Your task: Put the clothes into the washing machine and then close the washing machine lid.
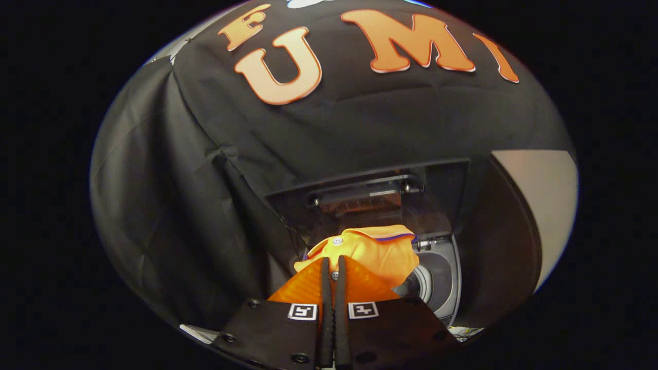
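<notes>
A black cloth wall (169, 216) is seen hanging to the left of the washing machine (442, 277), draped in folds down to its side. At the near side of the machine's opening, the tongs (333, 270) are seen pressed almost together, with a fold of an orange garment (375, 249) pinched between them; both fingers appear to bear on the cloth. The garment is held up in front of and partly over the machine's opening, bunched into a lump, with a collar edged by a dark stripe on top and a small pale button near its left side. Its long axis cannot be told with confidence because it is crumpled; the collar end is judged to point away from the tongs, toward the raised lid (370, 190), which stands open behind the opening and leans back against the wall. To the right of the garment, part of the drum (424, 282) and the grey top rim of the machine are visible, and further right a pale panel (540, 205) is seen. The task is judged to be in its first part: the garment is carried but not yet dropped into the drum, and the lid remains to be closed.
</notes>
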Tool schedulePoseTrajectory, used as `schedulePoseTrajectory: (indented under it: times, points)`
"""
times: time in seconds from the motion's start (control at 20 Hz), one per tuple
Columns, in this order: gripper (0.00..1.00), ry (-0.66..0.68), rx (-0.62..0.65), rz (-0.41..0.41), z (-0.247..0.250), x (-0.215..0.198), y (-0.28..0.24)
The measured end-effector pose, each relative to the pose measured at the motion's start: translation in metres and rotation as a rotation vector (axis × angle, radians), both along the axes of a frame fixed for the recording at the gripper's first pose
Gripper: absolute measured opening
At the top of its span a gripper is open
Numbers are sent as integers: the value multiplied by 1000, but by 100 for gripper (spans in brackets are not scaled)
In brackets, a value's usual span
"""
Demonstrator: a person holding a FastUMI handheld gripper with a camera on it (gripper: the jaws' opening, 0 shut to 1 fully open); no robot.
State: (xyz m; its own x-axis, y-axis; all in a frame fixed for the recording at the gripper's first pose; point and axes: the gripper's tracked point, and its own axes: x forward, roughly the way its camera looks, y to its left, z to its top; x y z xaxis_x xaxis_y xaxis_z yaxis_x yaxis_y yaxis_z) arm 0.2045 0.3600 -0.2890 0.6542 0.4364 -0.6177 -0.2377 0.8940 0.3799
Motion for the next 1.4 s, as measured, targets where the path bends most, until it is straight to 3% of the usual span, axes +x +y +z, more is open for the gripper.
schedulePoseTrajectory:
  times: [0.85,1.2,1.4]
  points:
    - [9,210,-86,-75,-184,26,3]
    - [9,236,-207,-58,-256,28,-2]
    - [9,266,-227,-51,-272,25,2]
